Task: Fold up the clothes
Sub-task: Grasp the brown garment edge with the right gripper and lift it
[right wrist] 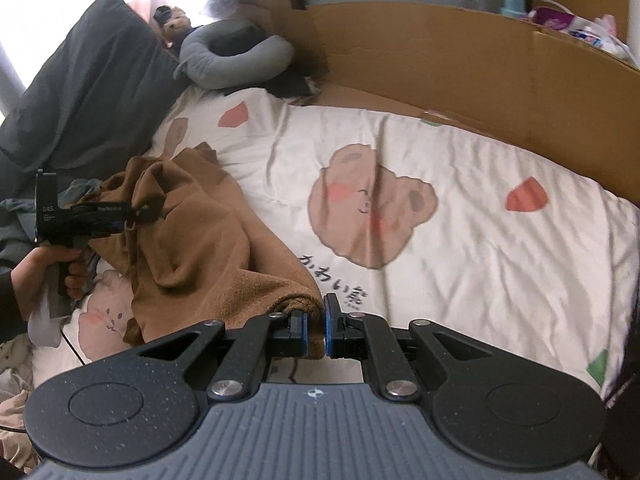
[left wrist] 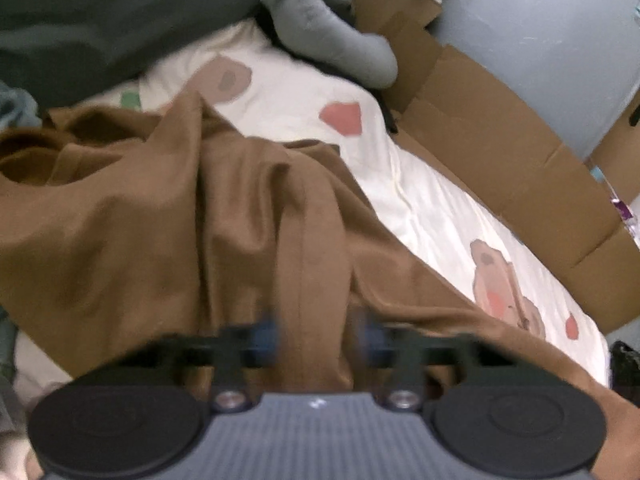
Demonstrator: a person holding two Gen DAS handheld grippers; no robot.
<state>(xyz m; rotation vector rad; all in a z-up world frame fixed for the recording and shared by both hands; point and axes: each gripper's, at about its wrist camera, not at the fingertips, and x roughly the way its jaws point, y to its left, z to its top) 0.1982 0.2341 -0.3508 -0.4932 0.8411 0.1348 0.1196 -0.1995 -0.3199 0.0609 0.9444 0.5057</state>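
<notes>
- Our right claw (right wrist: 315, 330) is clamped on a rolled edge of the brown cloth (right wrist: 200, 248). The blue pads (right wrist: 329, 330) squeeze just a small bit of it.
- Our left claw (left wrist: 312, 334) looks blurry in its own camera. A strip of brown cloth (left wrist: 224, 216) runs up between its fingers. From the right camera we see the left claw (right wrist: 134, 214) pinching a bunched fold, so we think it is shut on the cloth too.
- A hand (right wrist: 44, 276) holds the left claw's handle, at about nine o'clock in the right camera.
- The brown cloth lies in a crumpled heap on the white bear blanket (right wrist: 460, 240). In the right camera it sits on the left side, from ten o'clock down to six o'clock.
- Its long way runs from the left claw at the far end to the right claw at the near end. We cannot tell which end is the top of the clothes, because it is too bunched up.
- What could go wrong: the right claw holds only a thin bite, so the edge could slip out if we pull hard.
- If we pull our claws apart unevenly, the cloth could twist and not spread flat.
- The left claw may hold more than one layer, so the fold could come out lumpy.
- The cardboard wall (right wrist: 500, 72) stands at twelve to two o'clock. A big swing could bump it.
</notes>
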